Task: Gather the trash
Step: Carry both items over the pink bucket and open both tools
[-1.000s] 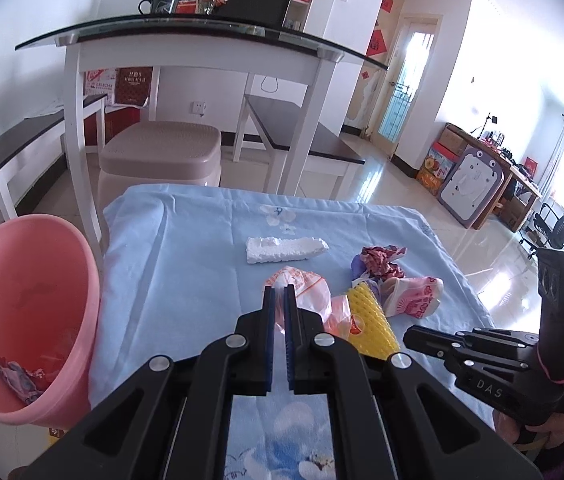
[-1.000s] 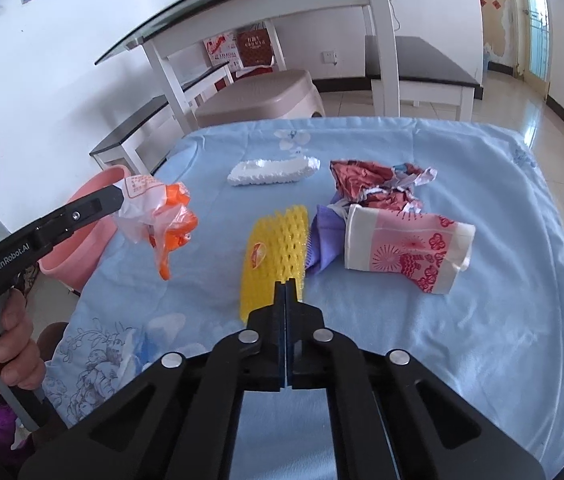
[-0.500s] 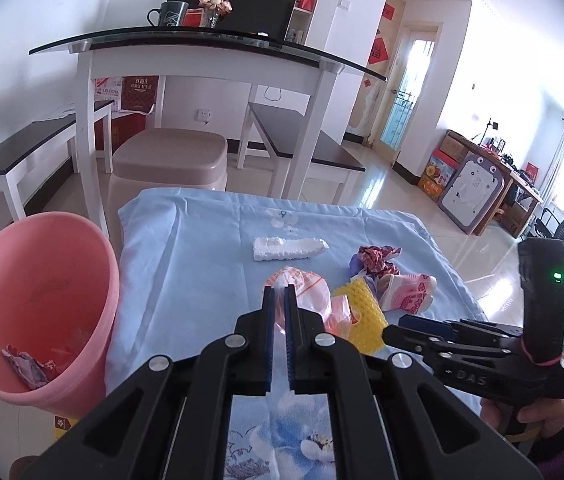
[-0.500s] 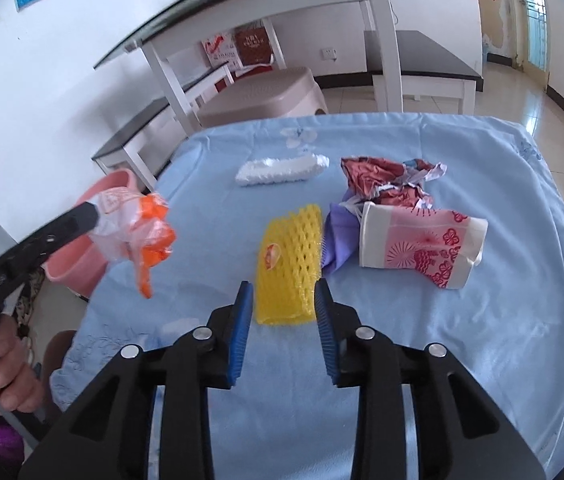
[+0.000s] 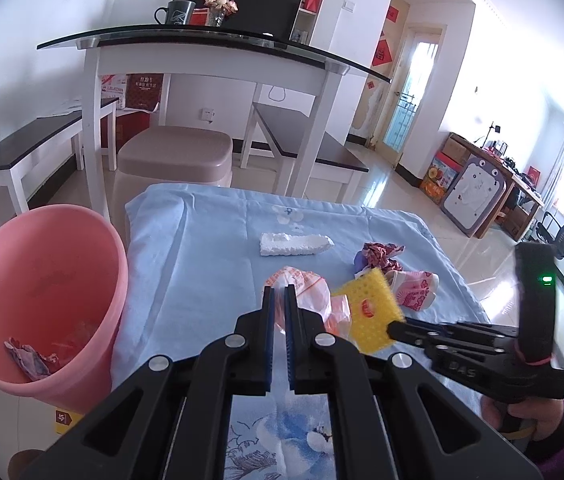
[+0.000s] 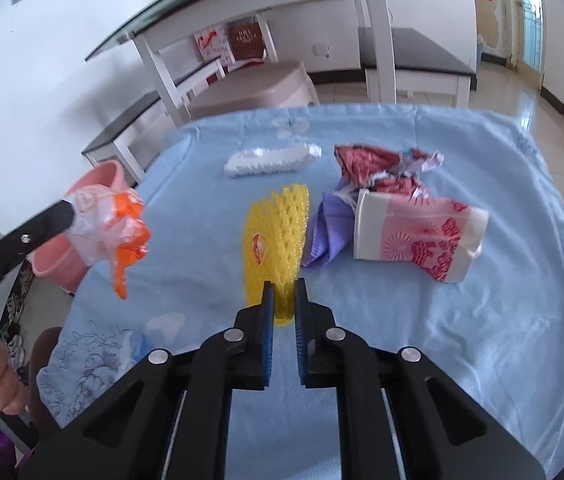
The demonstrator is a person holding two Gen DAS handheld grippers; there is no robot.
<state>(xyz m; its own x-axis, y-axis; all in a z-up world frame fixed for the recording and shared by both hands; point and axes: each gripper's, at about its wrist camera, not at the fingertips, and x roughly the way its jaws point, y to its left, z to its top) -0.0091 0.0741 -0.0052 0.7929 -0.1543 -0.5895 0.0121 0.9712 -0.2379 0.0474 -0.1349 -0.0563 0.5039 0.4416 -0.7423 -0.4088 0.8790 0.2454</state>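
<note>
My left gripper (image 5: 278,293) is shut on a white and orange plastic bag (image 5: 309,295) and holds it above the blue cloth; the bag also shows in the right wrist view (image 6: 116,227). My right gripper (image 6: 280,289) is closed on the near end of the yellow foam net (image 6: 278,240), which also shows in the left wrist view (image 5: 369,307). A pink bin (image 5: 38,300) with some wrappers in it stands to the left of the table. A white foam piece (image 6: 272,160), crumpled red paper (image 6: 377,166), a purple scrap (image 6: 327,234) and a pink paper cup (image 6: 417,236) lie on the cloth.
The blue cloth (image 6: 461,320) covers the low table. A beige stool (image 5: 174,160), a white glass-topped desk (image 5: 210,56) and dark benches (image 5: 22,152) stand behind it. The bin (image 6: 64,258) sits below the table's left edge.
My right gripper opened, moved forward and closed on the yellow foam net. My left gripper kept the plastic bag and drew back slightly towards the bin side.
</note>
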